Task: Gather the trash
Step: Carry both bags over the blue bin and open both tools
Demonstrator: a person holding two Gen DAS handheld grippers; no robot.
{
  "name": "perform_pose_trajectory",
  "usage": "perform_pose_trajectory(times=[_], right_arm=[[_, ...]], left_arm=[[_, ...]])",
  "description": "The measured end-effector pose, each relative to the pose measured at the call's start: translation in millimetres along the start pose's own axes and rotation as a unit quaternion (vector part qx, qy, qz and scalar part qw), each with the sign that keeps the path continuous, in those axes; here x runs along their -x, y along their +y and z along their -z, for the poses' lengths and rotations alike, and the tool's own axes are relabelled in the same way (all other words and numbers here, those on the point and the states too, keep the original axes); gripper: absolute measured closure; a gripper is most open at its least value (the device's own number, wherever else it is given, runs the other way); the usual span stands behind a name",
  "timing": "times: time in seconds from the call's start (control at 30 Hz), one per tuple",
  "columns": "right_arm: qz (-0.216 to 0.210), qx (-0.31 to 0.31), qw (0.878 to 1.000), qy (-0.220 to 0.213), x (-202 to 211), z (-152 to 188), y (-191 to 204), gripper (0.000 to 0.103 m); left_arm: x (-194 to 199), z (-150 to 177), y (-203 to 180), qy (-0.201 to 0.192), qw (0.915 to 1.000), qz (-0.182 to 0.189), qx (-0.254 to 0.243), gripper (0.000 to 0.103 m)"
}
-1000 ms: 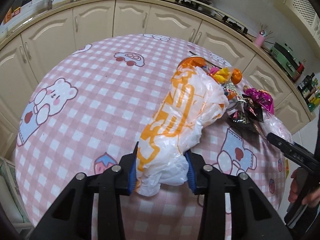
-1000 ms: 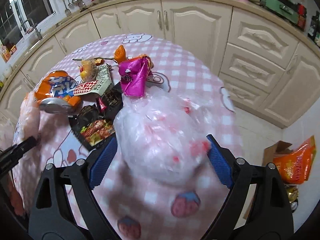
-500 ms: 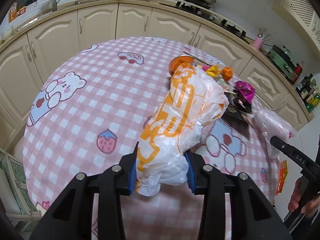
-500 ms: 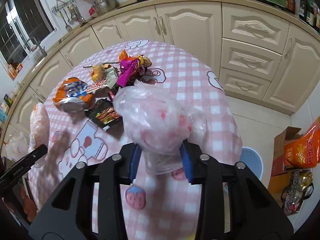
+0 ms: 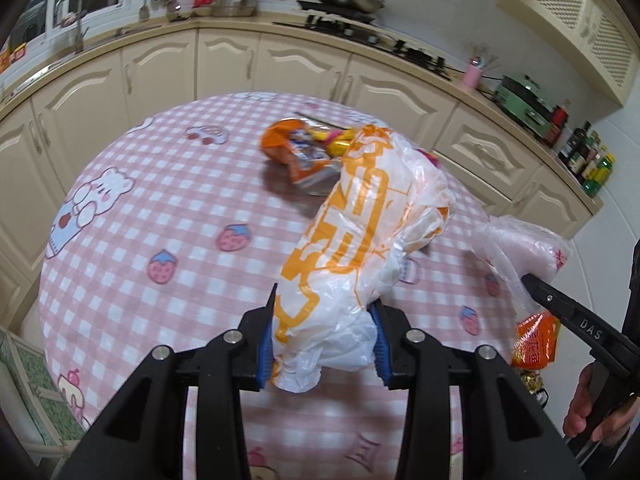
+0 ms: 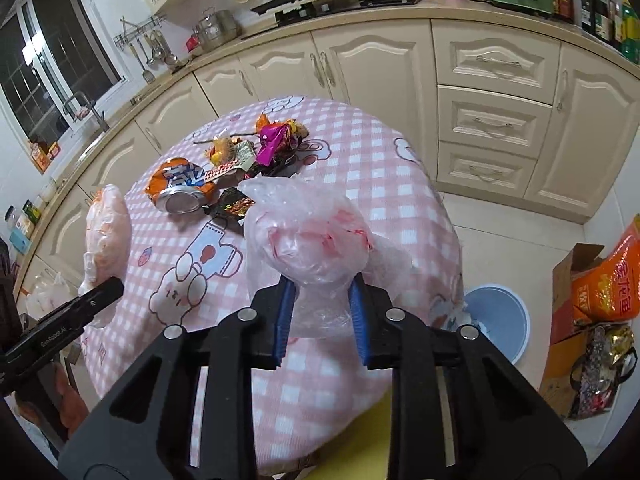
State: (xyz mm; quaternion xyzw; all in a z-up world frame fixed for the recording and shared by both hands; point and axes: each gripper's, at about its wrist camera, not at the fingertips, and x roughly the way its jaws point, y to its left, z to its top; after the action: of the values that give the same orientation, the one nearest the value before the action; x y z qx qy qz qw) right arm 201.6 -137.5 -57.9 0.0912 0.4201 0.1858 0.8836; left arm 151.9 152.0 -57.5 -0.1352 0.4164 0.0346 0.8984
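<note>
Both bags have risen off the table, left tongs clenching the orange-printed bag, right tongs the clear bag, contents blurred.

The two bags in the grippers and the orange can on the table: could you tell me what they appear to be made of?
White bag with orange print: thin crinkly plastic film, slightly glossy, bunched in the left gripper.
Clear bag: thin translucent plastic; pink shows through, pinched in the right gripper.
Orange can: probably aluminium; silvery end, crushed, printed wall.

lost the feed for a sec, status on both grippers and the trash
Left gripper shut on orange-print bag. Right gripper shut on clear bag. Crushed can, wrappers on table.
</note>
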Motion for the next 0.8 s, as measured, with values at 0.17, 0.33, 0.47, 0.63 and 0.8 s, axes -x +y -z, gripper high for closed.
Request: perform_pose_trajectory(times=[0.17,0.33,0.47,0.63,0.8], right_arm=[[0.003,-0.024,1.0,-0.017,23,11,-19,0.077],[0.015,-0.053,0.998,-0.027,42,22,-45,0.077],[0.029,-0.079,0.996,-0.034,55,31,-71,0.077],[0.047,-0.113,0.992,-0.04,68,44,-105,0.077],[0.065,-0.151,0.986,-0.042,78,60,-142,0.077]], left_arm=[[4,4,-35,-0.001,0.9992,0.023,-0.032,0.065],[1,8,-75,0.007,0.9964,0.049,-0.069,0.065],[-2,15,-110,0.015,0.9923,0.069,-0.102,0.064],[-10,27,-157,0.026,0.9844,0.091,-0.149,0.064],[-21,42,-198,0.048,0.9751,0.105,-0.189,0.064]])
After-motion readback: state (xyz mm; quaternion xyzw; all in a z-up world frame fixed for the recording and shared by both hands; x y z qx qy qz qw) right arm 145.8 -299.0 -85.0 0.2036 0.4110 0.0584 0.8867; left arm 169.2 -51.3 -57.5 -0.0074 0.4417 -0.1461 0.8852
